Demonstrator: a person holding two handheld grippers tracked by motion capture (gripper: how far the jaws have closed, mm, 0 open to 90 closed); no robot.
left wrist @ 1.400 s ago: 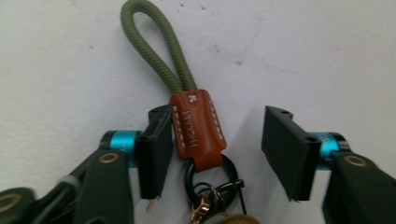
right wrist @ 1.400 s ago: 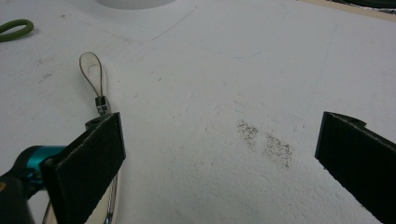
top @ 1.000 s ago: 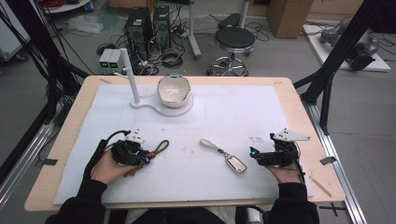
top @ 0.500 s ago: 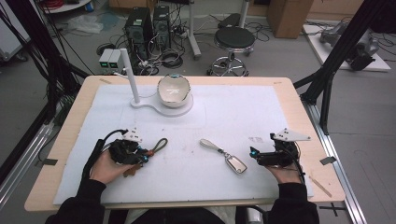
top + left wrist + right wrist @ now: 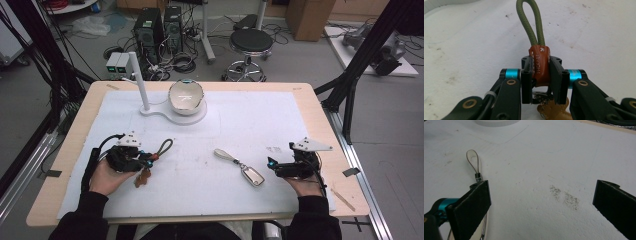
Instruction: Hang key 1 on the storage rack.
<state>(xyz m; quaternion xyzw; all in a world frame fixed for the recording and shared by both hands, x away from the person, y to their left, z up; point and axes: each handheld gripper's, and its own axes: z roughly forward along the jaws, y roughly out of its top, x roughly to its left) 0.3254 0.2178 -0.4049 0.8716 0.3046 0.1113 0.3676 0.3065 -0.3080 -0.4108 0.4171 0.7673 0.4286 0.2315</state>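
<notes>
White mat covers the wooden table (cables, stool beyond). Left gripper pinches the keychain near the front-left edge; right gripper spread wide, bare mat between.

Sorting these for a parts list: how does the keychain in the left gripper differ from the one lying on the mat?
The green-cord keychain has a thick olive rope loop with a brown leather wrap; the silver keychain has a thin pale strap and a flat metallic fob. The green-cord keychain is clamped in the left gripper; the silver keychain lies free on the white mat, just ahead of the open right gripper. Both end in a loop.
</notes>
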